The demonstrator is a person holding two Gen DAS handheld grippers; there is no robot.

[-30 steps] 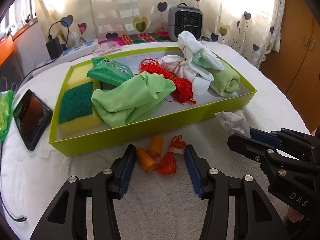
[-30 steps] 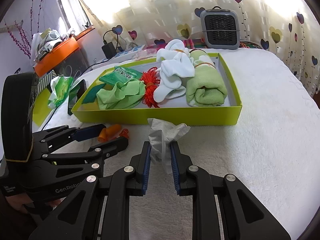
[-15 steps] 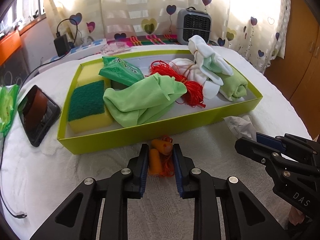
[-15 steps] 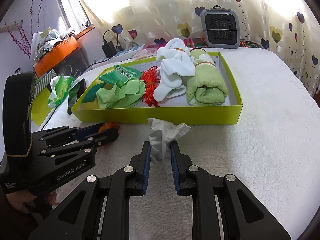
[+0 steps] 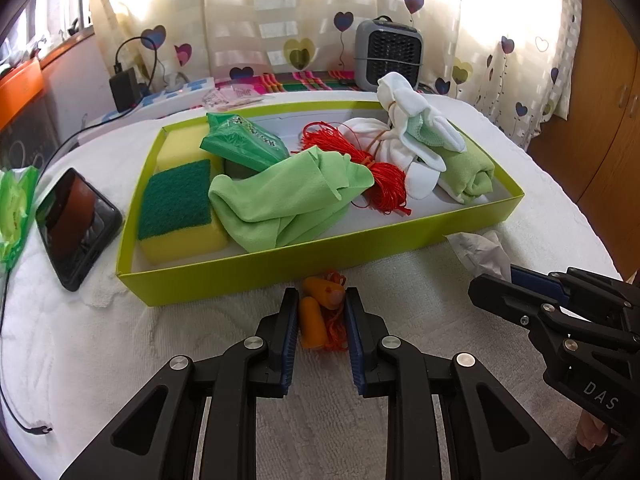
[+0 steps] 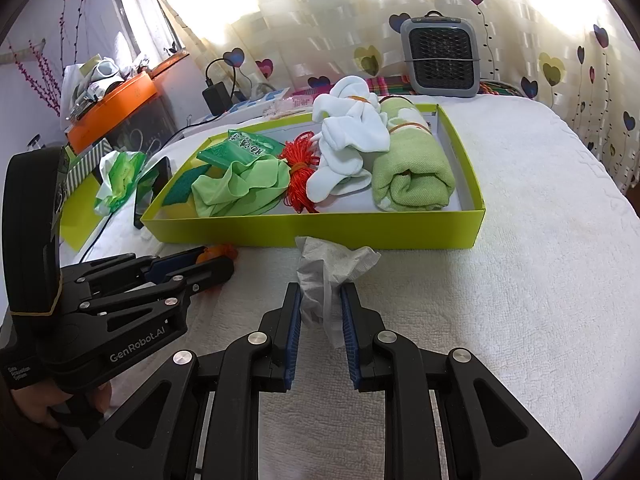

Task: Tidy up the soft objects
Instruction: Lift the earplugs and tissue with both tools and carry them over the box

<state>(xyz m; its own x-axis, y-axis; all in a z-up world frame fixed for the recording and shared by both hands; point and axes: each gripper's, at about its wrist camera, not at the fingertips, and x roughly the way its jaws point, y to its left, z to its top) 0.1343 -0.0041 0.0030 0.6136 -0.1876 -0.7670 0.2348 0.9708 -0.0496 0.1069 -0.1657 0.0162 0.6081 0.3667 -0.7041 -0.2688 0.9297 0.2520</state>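
My left gripper (image 5: 320, 300) is shut on a pair of orange earplugs (image 5: 314, 316) with their red cord, just in front of the lime green tray (image 5: 320, 258). My right gripper (image 6: 320, 296) is shut on a crumpled white tissue (image 6: 332, 268) before the tray's front wall (image 6: 360, 230). The tray holds a yellow-green sponge (image 5: 178, 204), a green packet (image 5: 244, 144), a light green cloth (image 5: 288, 196), a red cord bundle (image 5: 380, 176), white socks (image 5: 404, 136) and a rolled green towel (image 5: 466, 172).
A black phone (image 5: 76, 224) and a green wrapper (image 5: 14, 212) lie left of the tray on the white cloth-covered table (image 6: 540, 280). A grey heater (image 5: 388, 56), a charger (image 5: 124, 88) and curtains stand at the back. A wooden cabinet (image 5: 608, 120) is at the right.
My left gripper closed from wide open onto the earplugs and cord. My right gripper stayed shut on the tissue and barely moved.
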